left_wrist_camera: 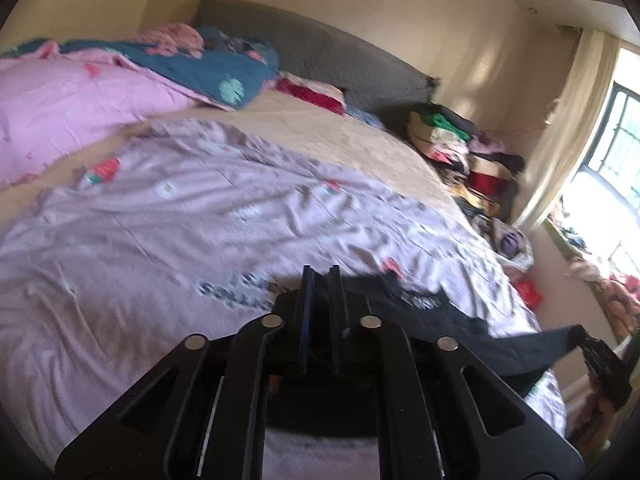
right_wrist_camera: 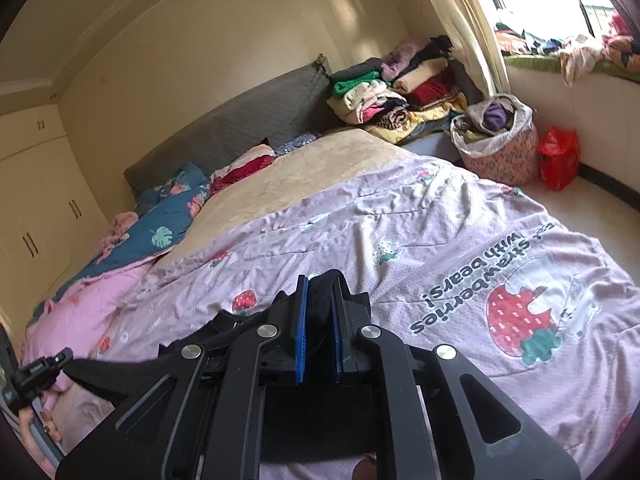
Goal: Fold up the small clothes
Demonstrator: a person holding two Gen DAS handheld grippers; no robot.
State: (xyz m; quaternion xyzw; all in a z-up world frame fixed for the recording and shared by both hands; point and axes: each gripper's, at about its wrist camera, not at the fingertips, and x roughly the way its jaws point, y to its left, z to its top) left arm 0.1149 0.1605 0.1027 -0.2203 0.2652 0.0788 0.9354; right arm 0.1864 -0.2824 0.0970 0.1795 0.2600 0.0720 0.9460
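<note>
A small black garment [left_wrist_camera: 472,330] is stretched in the air between my two grippers, above a lilac strawberry-print quilt [left_wrist_camera: 200,208] on the bed. My left gripper [left_wrist_camera: 322,276] is shut on one end of it. My right gripper [right_wrist_camera: 320,286] is shut on the other end, with bunched black cloth [right_wrist_camera: 320,300] between its blue pads. The right gripper shows at the right edge of the left wrist view [left_wrist_camera: 596,350]. The left gripper shows at the left edge of the right wrist view [right_wrist_camera: 40,368]. The garment hangs as a band [right_wrist_camera: 120,372] between them.
The quilt [right_wrist_camera: 440,240] covers the near half of the bed. A pink blanket [left_wrist_camera: 72,104] and a teal floral one [left_wrist_camera: 208,68] lie at the head. Stacks of folded clothes [right_wrist_camera: 384,92], a full laundry basket [right_wrist_camera: 496,140] and a red bag [right_wrist_camera: 558,158] stand beside the bed.
</note>
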